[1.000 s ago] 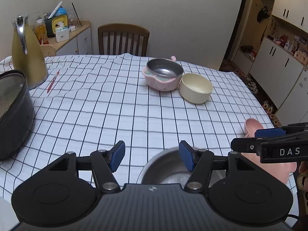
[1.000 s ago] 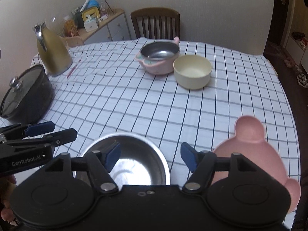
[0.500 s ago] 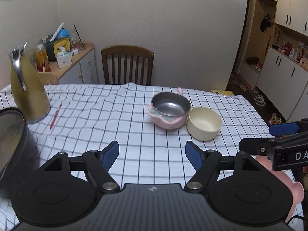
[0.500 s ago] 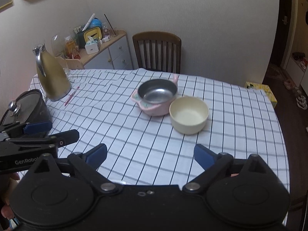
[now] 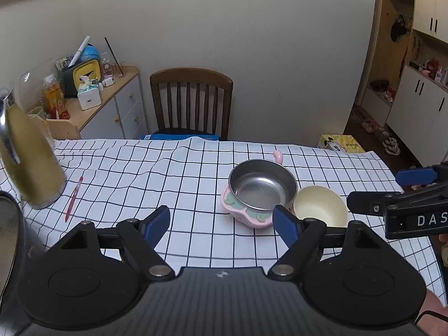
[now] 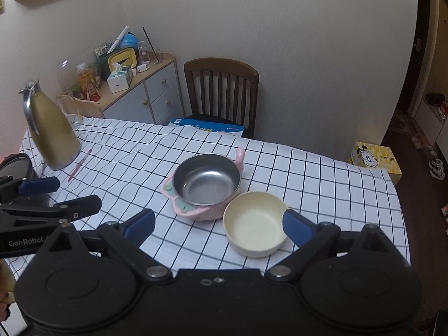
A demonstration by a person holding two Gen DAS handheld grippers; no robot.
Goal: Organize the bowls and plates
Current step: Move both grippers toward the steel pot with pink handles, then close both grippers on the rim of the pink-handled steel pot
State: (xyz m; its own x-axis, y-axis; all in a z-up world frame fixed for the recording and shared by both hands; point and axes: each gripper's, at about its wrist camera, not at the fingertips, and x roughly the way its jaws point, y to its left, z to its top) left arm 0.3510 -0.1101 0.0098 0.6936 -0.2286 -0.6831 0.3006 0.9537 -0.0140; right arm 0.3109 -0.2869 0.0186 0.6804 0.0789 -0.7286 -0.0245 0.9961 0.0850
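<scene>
Here the left gripper [image 5: 221, 222] has just been widening its fingers, which stand apart and empty above the checked worktop [image 5: 140, 168]; the pink-cased steel bowl [image 5: 261, 189] sits beyond its right fingertip. The right gripper [image 6: 218, 225] is spread wide and empty, the cream bowl [image 6: 256, 224] lying between its fingers, touching the steel bowl.
</scene>
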